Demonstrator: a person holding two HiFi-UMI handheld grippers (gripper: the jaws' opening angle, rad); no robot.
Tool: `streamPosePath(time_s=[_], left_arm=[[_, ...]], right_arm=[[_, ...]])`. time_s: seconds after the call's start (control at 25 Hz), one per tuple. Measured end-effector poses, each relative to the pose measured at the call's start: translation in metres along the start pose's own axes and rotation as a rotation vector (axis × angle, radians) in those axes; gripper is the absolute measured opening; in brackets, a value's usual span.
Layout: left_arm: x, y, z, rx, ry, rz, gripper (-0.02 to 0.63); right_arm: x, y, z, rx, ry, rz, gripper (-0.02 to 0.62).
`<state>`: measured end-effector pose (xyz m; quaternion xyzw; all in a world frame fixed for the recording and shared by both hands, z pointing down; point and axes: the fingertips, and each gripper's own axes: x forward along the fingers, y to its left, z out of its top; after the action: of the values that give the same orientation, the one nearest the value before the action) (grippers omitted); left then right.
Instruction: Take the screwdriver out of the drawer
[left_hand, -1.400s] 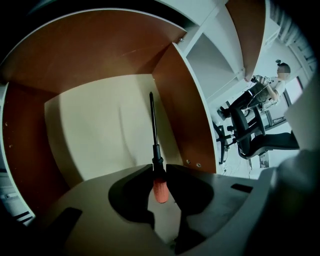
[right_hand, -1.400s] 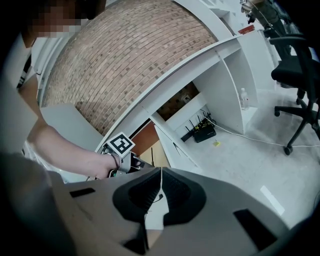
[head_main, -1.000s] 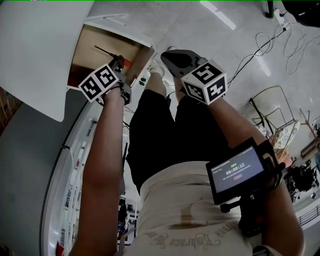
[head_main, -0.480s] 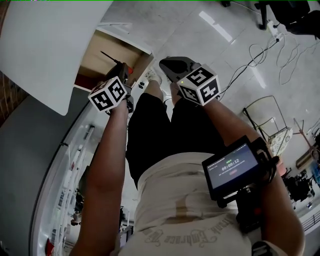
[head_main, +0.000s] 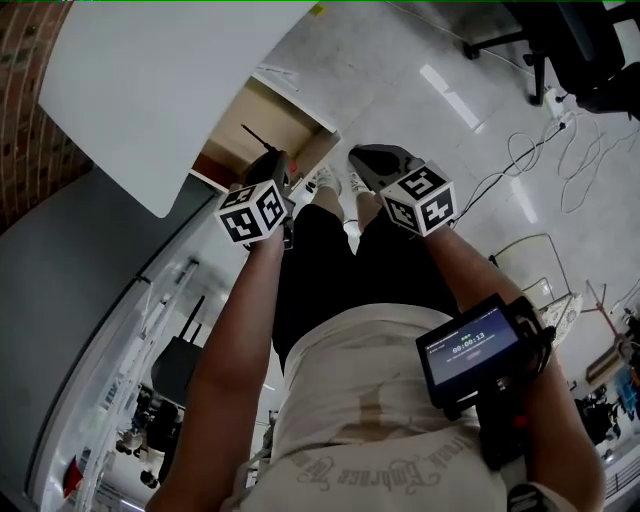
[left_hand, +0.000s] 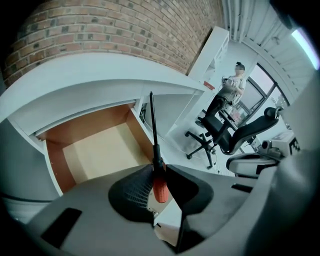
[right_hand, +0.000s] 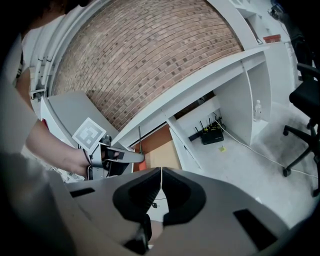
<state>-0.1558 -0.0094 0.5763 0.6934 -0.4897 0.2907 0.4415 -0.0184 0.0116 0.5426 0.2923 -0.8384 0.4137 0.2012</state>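
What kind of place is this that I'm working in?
Probably an office or lab workroom: a brick wall, black swivel office chairs on a pale hard floor, and a white desk with an open drawer.

Matt wooden drawer (left_hand: 105, 150), ribbed screwdriver handle (left_hand: 160, 189), rough brick wall (left_hand: 115, 30)

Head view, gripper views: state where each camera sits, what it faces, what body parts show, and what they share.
Head view: on the head, facing steeply down at the drawer; arms, torso, left tool, right tool show.
Left gripper view: on the left tool, facing the drawer along jaws gripping the screwdriver; own body unseen.
Right gripper view: on the right tool, facing the brick wall over shut jaws; left hand shows.
Shared: all show the drawer.
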Motion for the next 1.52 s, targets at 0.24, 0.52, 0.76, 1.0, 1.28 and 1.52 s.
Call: streamPosePath(time_s=[0.24,0.52,0.76,1.0,1.28,1.52], left_arm=[[-0.028,-0.007,0.01,-0.005,-0.045,-0.013,0.095],[-0.071,-0.019,0.022,0.003,-0.106,-0.027,0.094],[-0.102,-0.029,0.031,0.0,-0.169,-0.028,0.094],[-0.131,-0.035,0.038,-0.009,-0.23,-0.038,0.095],[-0.158,-0.038,0.032,-0.019,-0.276,-0.021,0.095],[-0.178,-0.043,0.031,-0.03,-0.334,-0.008,0.095]], right_arm=[[-0.002,0.019,0.018,-0.035,-0.011,0.016,0.025],[-0.003,0.045,0.042,-0.088,-0.03,0.043,0.024],[-0.012,0.064,0.052,-0.138,-0.034,0.066,0.025],[-0.023,0.078,0.054,-0.164,-0.033,0.072,0.025],[-0.033,0.104,0.055,-0.205,-0.034,0.128,0.023],[-0.046,0.116,0.07,-0.249,-0.058,0.144,0.023]])
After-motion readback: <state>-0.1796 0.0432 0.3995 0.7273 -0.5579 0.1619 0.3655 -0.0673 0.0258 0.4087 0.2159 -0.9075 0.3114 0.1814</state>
